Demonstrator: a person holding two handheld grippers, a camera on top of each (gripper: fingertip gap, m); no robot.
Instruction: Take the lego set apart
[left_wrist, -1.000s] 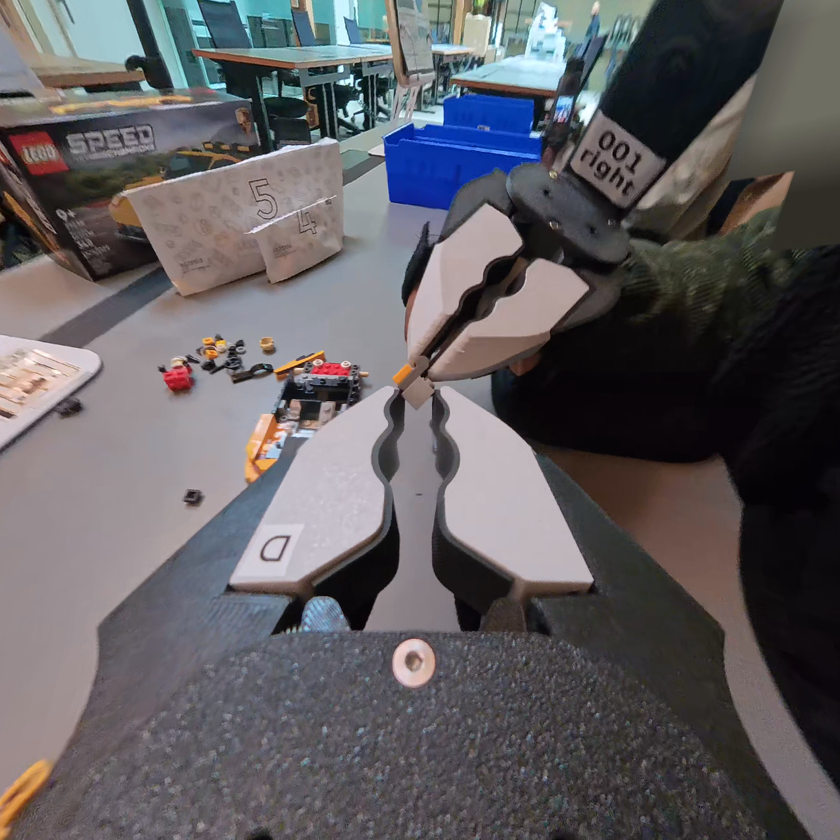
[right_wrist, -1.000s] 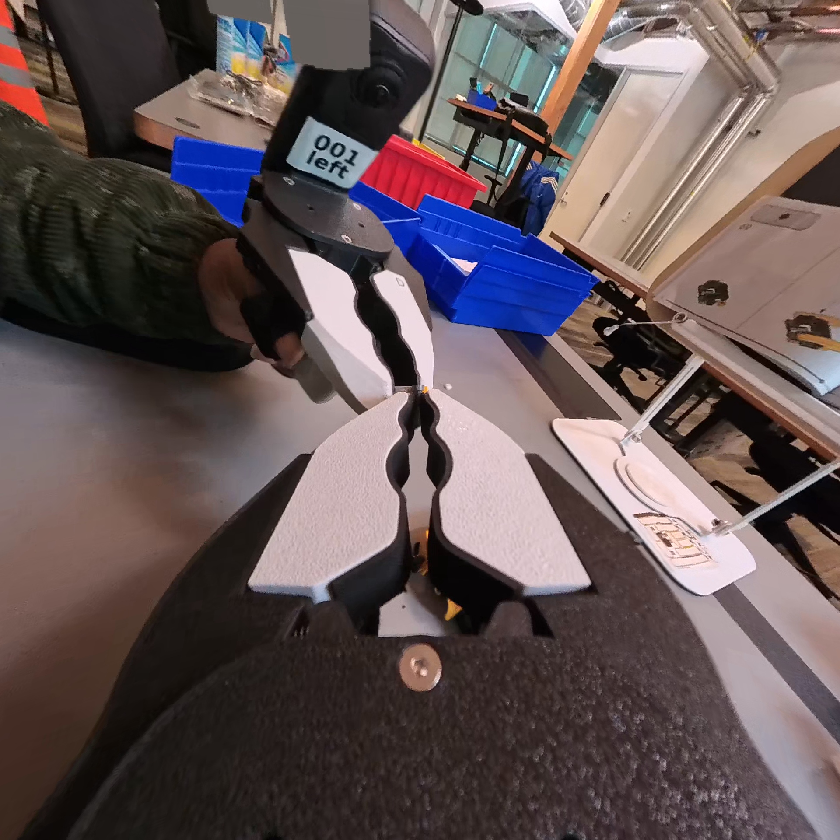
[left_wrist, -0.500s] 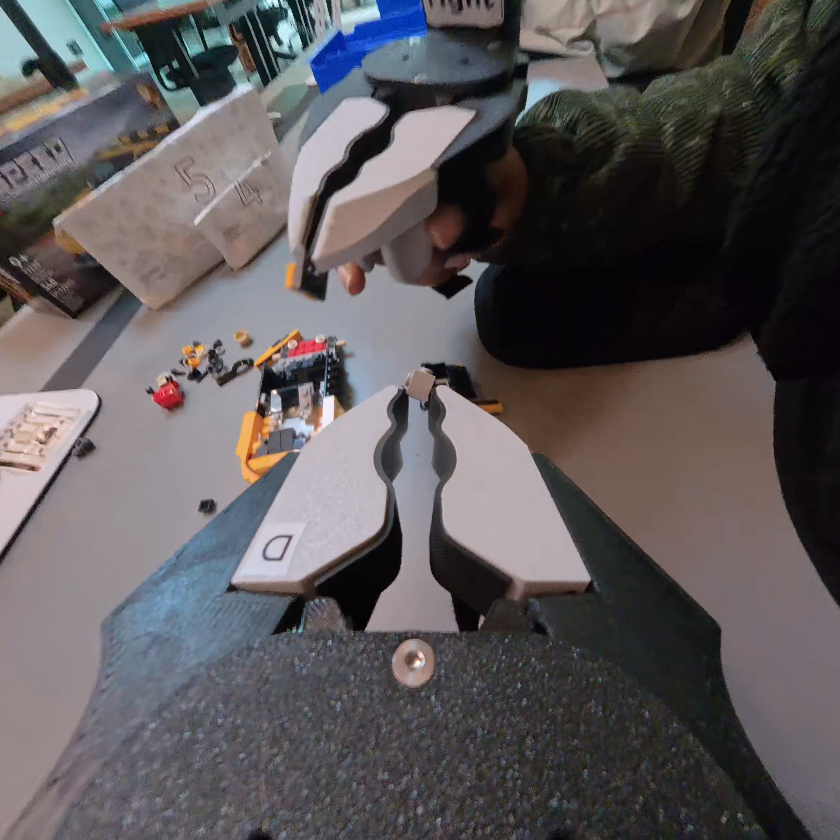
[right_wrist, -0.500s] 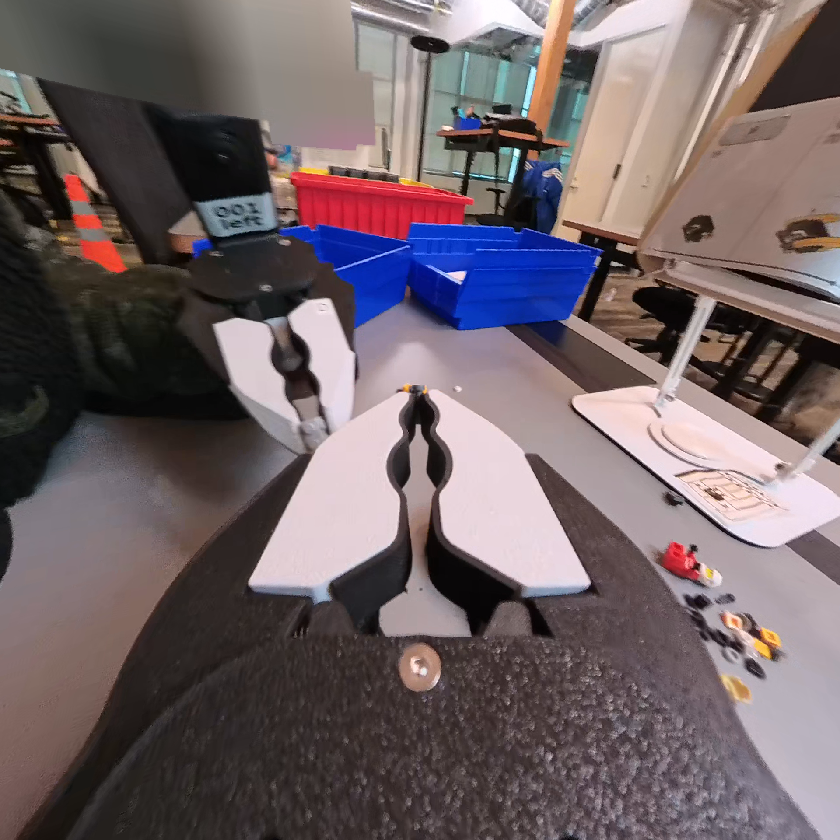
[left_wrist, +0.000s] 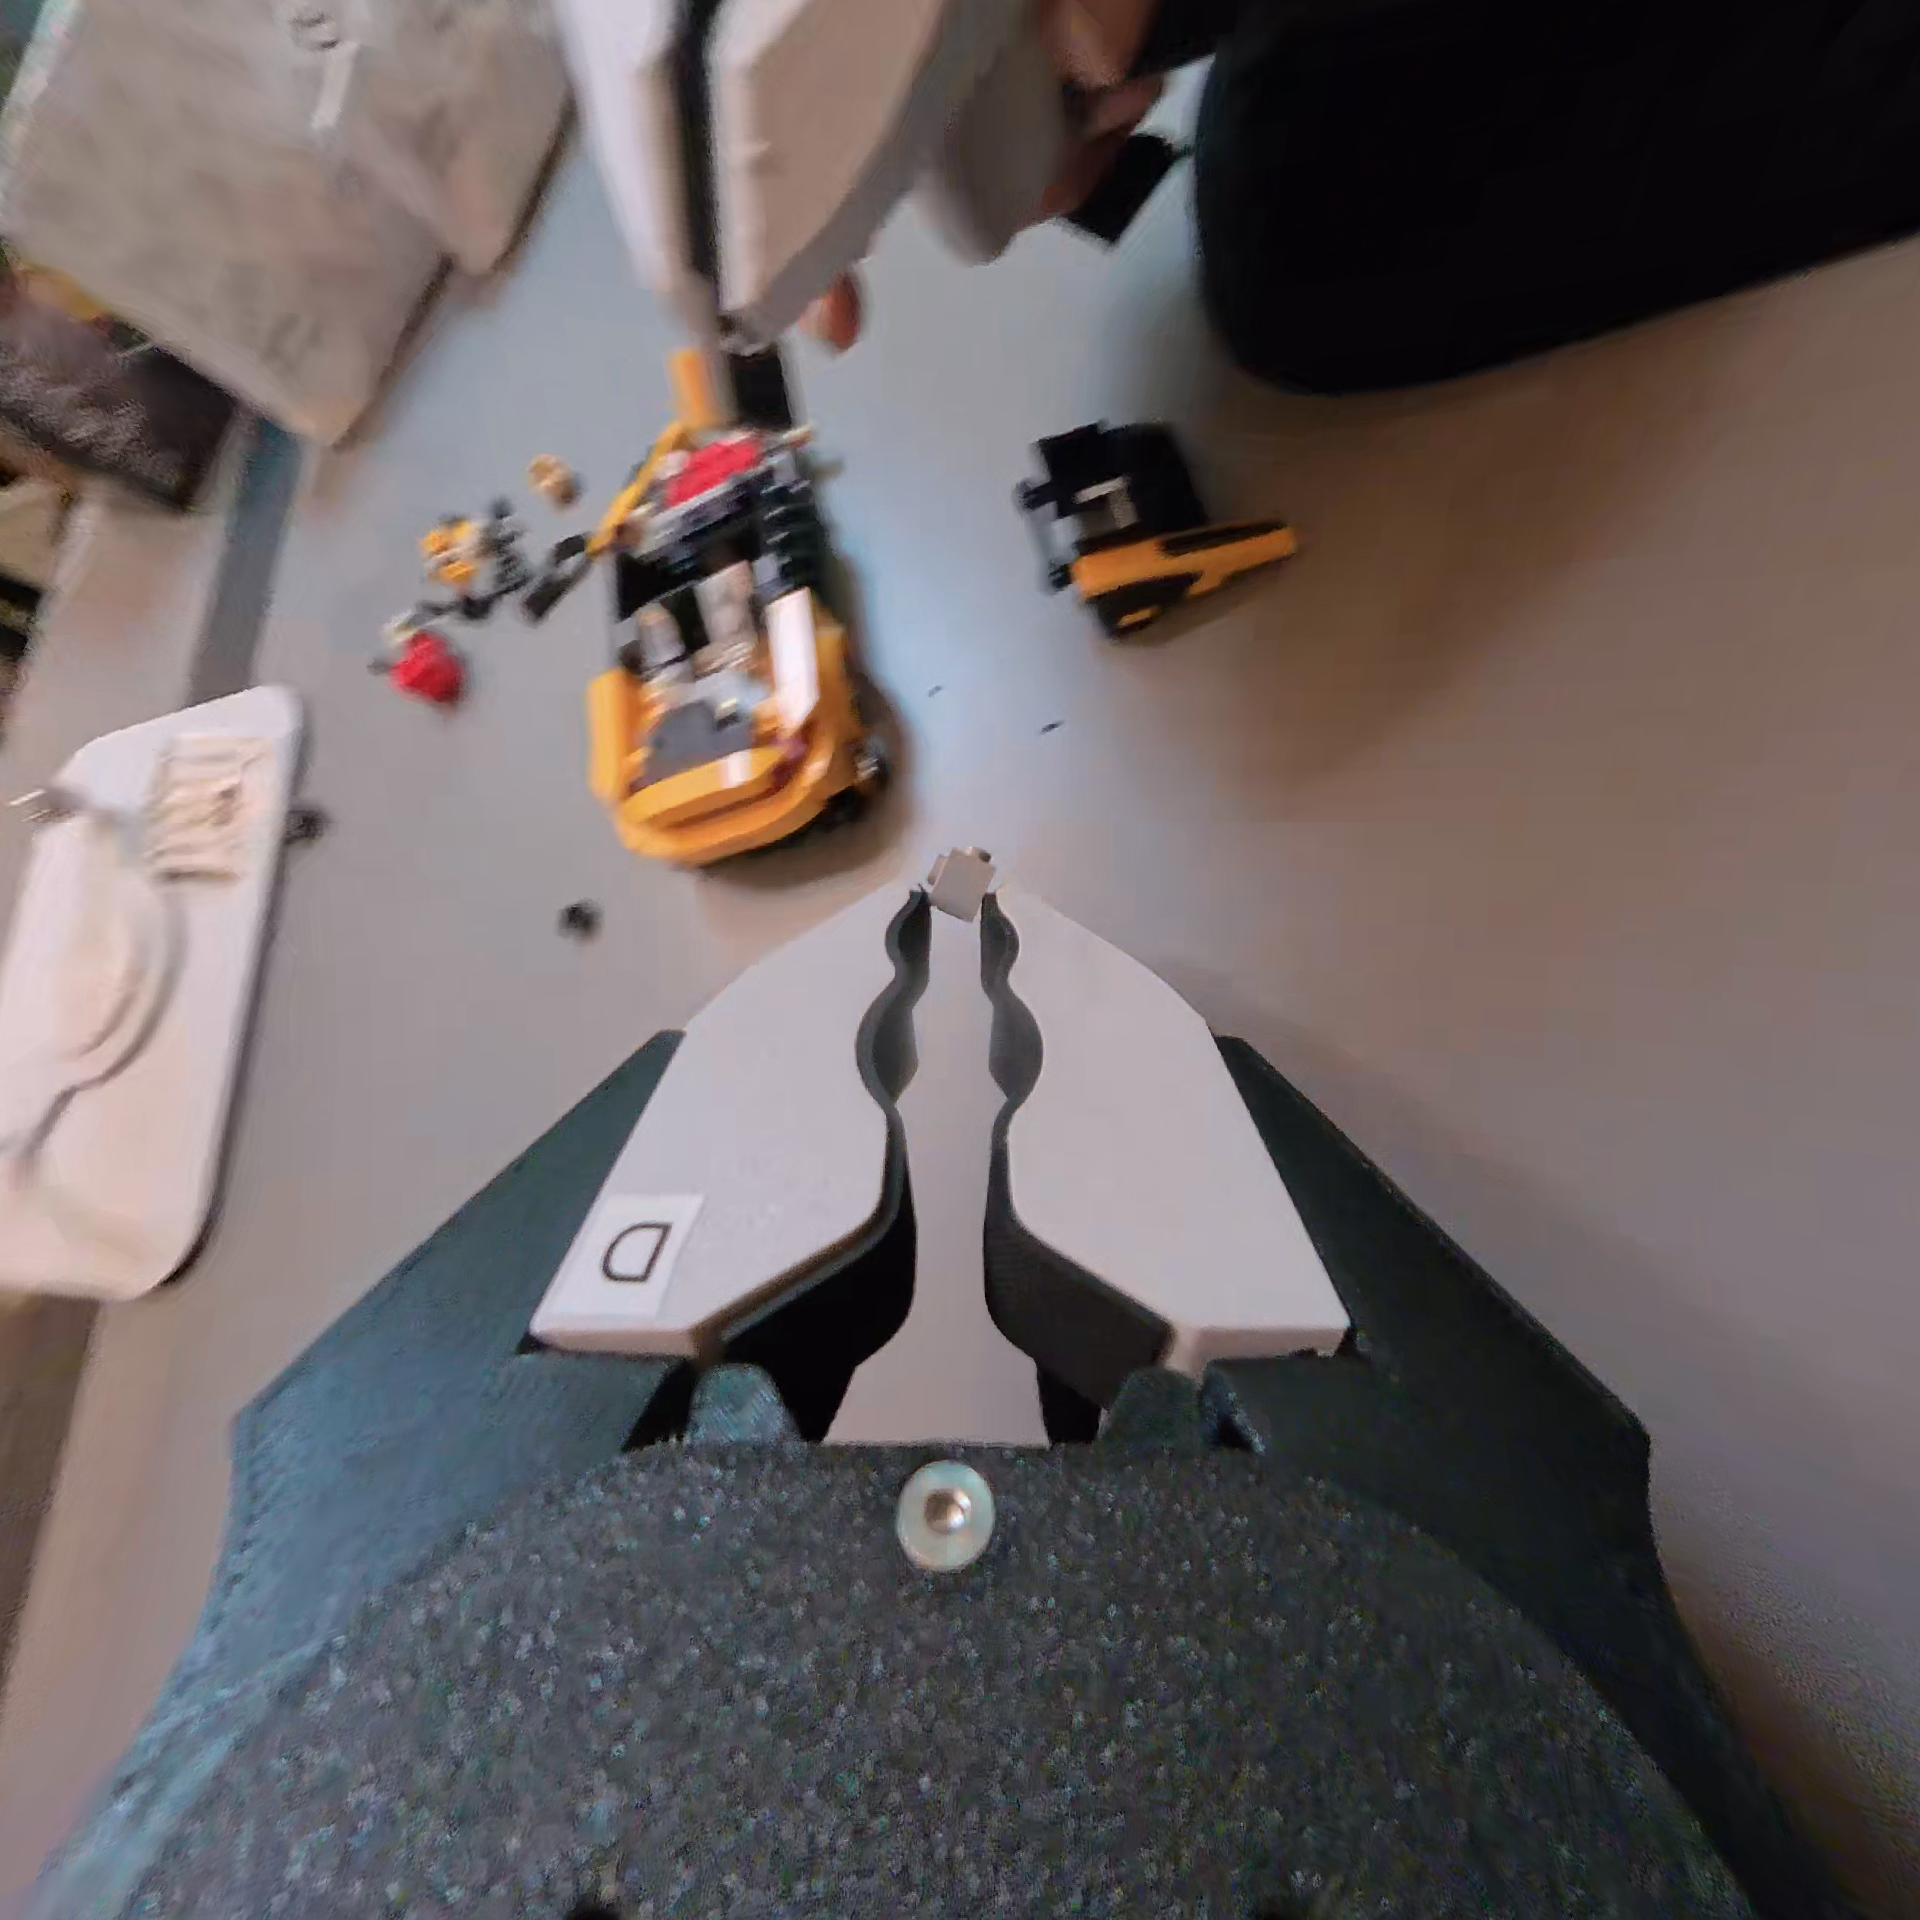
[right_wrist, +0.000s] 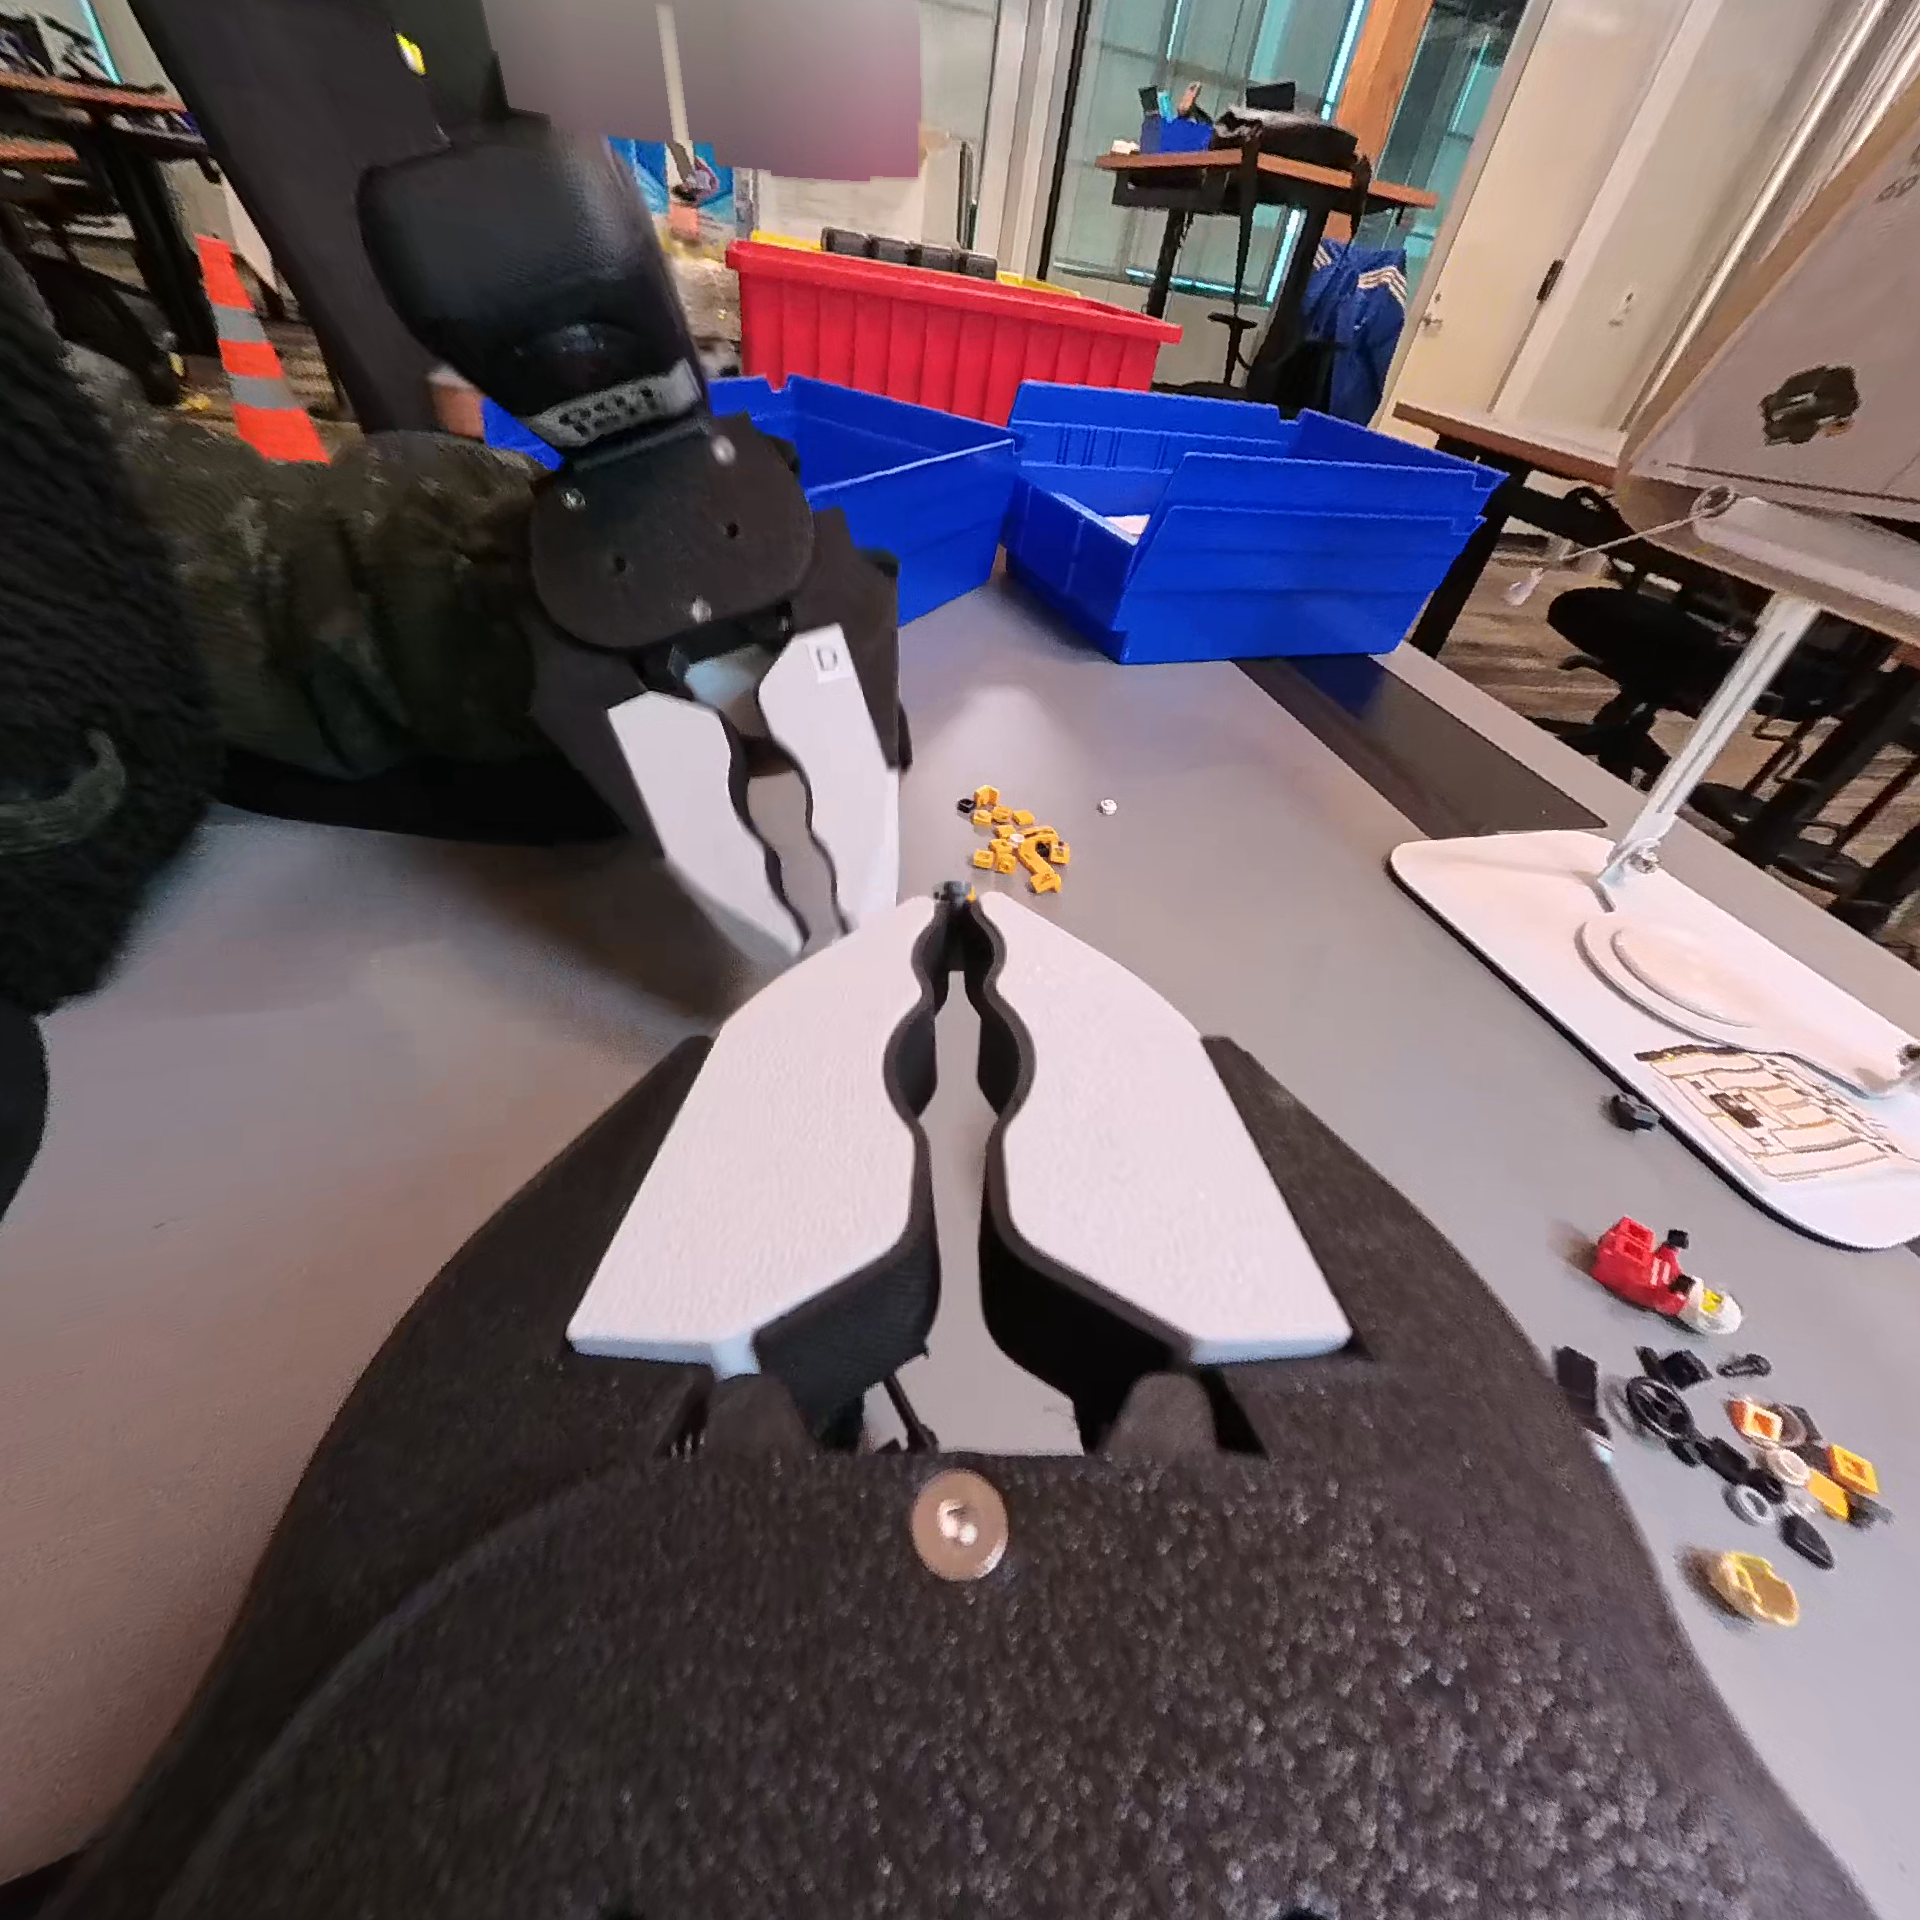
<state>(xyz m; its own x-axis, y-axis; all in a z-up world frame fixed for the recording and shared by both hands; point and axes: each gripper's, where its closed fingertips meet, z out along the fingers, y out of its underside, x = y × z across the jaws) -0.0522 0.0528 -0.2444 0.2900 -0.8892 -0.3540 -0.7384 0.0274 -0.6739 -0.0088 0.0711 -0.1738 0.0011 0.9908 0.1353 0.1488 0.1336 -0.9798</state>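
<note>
Above the grey table (left_wrist: 1455, 935), the left gripper (left_wrist: 958, 902) pinched a small grey brick (left_wrist: 962, 881) between its fingertips, held clear of the surface. Half a second before, the two grippers had been close together at the same height; since then the left one had tipped downward and pulled back, so its view looked down on the yellow lego car (left_wrist: 727, 675). The car lay partly stripped just beyond the grey brick, with a broken-off black and yellow section (left_wrist: 1153, 540) to its right and loose small parts (left_wrist: 478, 582) to its left. The right gripper (right_wrist: 956, 900), blurred at the far side of the car in the left wrist view, was clamped on a tiny black and orange piece (right_wrist: 953, 891), as it had been earlier.

Behind the car's far side, seen from the right wrist view, stood two blue bins (right_wrist: 1236, 540) and a red bin (right_wrist: 935, 332). Something pale showed inside the nearer blue bin, too little to identify; what the others held could not be seen. A scatter of yellow pieces (right_wrist: 1018, 836) lay on the table before the bins.
</note>
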